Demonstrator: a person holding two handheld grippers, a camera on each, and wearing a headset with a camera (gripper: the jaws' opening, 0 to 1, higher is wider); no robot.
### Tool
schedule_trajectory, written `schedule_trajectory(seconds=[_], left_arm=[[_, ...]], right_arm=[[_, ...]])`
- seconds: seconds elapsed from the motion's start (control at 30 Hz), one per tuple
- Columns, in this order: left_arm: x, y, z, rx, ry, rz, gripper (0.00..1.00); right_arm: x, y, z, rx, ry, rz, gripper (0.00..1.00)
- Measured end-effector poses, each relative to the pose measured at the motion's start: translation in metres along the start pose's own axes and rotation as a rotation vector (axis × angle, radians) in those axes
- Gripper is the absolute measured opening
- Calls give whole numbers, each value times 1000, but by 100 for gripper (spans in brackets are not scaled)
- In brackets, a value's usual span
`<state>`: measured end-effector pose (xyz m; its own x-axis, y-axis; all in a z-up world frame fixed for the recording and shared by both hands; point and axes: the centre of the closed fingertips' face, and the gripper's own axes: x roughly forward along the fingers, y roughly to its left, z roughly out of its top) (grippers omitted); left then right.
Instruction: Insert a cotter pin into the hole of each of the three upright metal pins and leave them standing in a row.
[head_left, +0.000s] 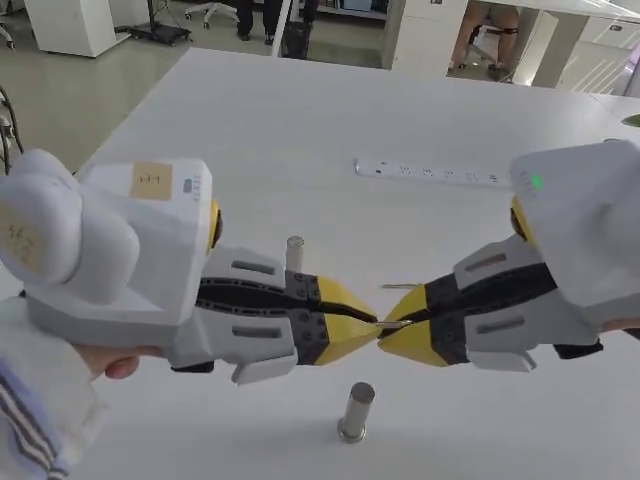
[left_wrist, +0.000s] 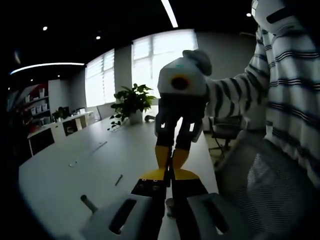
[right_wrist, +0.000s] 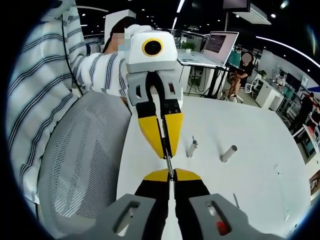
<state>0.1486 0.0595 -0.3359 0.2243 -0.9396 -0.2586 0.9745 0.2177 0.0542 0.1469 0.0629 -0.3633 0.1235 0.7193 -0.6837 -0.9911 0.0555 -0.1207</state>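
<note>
Both the left tool (right_wrist: 163, 150) and right tool (right_wrist: 171, 176) clench one cotter pin (right_wrist: 168, 163), tips touching.

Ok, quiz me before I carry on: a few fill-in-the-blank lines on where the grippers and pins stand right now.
1. The left gripper and right gripper meet tip to tip, their fingers shut on one thin ____.
2. The near metal pin stands ____ on the table, touched by no gripper.
3. Beyond the grippers, the long white thing lying on the table is a ____.

Missing words: cotter pin; upright; power strip.
</note>
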Motion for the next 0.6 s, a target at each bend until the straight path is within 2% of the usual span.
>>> schedule_trajectory(seconds=[0.27,0.47,0.6], left_arm=[[-2,2,-4,5,20,6,2],[-4,5,-9,-2,36,18,13],[-6,5,-11,-11,42,17,16]], right_arm=[[0,1,-2,-12,5,16,0],[1,2,-4,-22,16,24,0],[2,2,-7,-22,26,22,0]])
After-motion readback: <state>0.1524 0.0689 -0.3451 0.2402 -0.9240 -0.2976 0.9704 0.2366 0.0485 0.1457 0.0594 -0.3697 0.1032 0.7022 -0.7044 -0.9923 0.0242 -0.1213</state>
